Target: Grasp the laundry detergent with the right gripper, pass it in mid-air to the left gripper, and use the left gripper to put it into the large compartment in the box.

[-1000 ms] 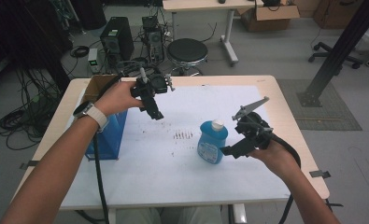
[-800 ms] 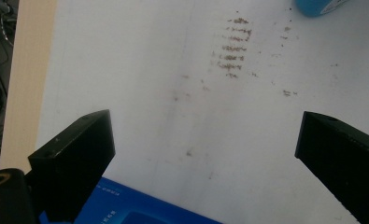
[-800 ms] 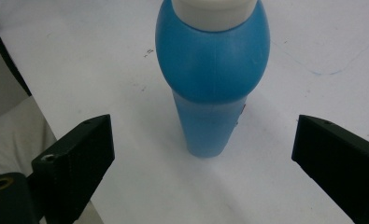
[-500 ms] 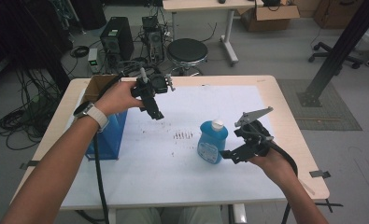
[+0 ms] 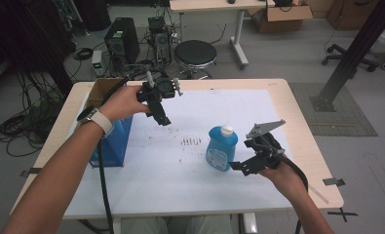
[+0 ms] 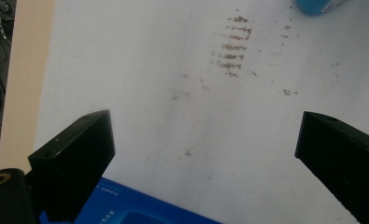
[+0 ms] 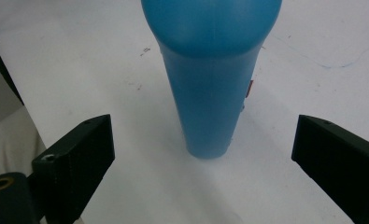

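From above, the blue bottle (image 5: pixel 221 148) stands on the white table (image 5: pixel 146 170), just beside the right gripper (image 5: pixel 240 165). The left gripper (image 5: pixel 163 119) hangs over the table, jaws wide apart. The right gripper's own view shows the bottle (image 7: pixel 210 84) between its wide-apart jaws, not touching.
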The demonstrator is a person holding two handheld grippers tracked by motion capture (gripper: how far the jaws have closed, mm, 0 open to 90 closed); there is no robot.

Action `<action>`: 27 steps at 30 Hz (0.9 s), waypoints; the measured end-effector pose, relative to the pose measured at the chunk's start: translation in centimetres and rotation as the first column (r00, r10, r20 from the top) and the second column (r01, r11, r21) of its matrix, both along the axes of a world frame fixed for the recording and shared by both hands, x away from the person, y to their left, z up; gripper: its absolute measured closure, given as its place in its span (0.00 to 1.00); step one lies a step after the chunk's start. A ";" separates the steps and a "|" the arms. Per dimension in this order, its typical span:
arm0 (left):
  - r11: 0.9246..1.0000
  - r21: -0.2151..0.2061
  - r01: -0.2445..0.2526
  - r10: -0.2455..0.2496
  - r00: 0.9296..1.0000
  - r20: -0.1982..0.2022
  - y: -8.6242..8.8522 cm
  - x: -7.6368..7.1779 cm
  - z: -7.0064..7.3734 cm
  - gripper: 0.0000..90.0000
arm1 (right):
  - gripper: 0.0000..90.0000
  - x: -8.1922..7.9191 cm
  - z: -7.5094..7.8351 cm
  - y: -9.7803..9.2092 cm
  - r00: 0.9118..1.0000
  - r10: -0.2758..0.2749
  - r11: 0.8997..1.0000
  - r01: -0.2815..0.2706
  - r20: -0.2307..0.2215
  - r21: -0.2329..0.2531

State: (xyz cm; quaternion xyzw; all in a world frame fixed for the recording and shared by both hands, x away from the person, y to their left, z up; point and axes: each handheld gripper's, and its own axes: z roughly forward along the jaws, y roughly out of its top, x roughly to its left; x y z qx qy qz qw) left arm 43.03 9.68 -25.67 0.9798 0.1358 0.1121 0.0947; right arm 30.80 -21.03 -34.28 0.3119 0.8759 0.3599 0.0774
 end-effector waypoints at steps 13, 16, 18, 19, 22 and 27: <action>1.000 0.003 0.001 -0.001 1.000 -0.003 -0.2 0.0 0.0 0.06 | 0.07 -0.7 -1.7 -0.5 0.994 -0.010 0.993 -0.003 0.110 0.118; 1.000 -0.002 -0.001 0.001 1.000 -0.001 -0.1 0.0 0.0 0.06 | 0.07 -0.7 -1.8 -0.6 0.992 -0.013 0.991 -0.004 0.126 0.137; 1.000 -0.001 -0.002 0.002 1.000 0.000 -0.1 0.0 0.0 0.06 | 0.07 -0.8 -1.9 -0.7 0.991 -0.018 0.990 -0.001 0.134 0.145; 1.000 -0.002 -0.001 0.001 1.000 -0.001 -0.1 0.0 0.0 0.06 | 0.07 -0.9 -2.0 -0.7 0.991 -0.020 0.989 -0.001 0.135 0.150; 1.000 0.001 0.000 0.000 1.000 -0.002 -0.1 0.0 -0.1 0.06 | 0.07 -1.0 -2.4 -0.8 0.988 -0.029 0.986 0.004 0.149 0.166; 1.000 0.004 0.002 -0.002 1.000 -0.003 -0.1 0.1 -0.1 0.06 | 0.07 -1.0 -2.6 -0.9 0.988 -0.029 0.984 0.001 0.155 0.180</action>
